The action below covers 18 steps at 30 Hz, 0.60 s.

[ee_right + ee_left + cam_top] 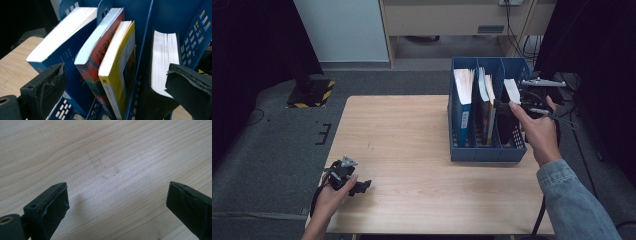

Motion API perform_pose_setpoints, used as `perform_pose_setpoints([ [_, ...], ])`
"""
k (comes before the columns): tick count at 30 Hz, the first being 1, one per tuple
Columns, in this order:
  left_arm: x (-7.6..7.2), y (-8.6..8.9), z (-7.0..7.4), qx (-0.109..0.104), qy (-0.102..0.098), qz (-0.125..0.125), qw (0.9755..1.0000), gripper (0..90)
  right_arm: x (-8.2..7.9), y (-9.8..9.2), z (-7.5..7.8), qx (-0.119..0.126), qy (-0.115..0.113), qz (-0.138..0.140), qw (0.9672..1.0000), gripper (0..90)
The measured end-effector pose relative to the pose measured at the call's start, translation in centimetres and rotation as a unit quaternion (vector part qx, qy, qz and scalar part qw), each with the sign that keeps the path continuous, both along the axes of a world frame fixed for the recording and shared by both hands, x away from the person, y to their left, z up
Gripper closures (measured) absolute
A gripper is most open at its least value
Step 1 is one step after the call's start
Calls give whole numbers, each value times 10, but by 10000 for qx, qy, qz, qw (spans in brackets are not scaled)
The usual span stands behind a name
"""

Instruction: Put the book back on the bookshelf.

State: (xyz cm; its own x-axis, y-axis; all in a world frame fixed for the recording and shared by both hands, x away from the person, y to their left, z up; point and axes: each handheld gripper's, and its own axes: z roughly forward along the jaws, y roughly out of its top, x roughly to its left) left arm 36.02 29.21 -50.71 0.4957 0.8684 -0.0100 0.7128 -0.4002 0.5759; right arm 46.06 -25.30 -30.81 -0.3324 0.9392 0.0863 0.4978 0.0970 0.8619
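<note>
1. Overhead, the right gripper [512, 106] is held over the blue file rack [486, 152]; the left gripper [353, 186] is rested on the table [402, 135].
2. Left gripper view: jaws are spread over bare wood.
3. Right gripper view: jaws are spread wide, nothing pinched; the black book [162, 65] is seen just beside the right-hand jaw.

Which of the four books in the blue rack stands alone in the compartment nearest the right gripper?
The black book: it stands alone in the compartment beside the right gripper; the blue, red and yellow ones stand farther off.
</note>
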Motion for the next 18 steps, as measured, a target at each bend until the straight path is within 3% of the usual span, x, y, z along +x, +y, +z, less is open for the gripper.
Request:
perform_pose_setpoints([
  [8, 0, -2, -1, 9, 23, -35, 10000, 38, -13, 1, 0, -67, -112, 104, 9999, 37],
  [18, -1, -2, -2, 84, 56, -26, 9999, 38, -27, 7, -10, -128, -29, 368, 9992, 41],
])
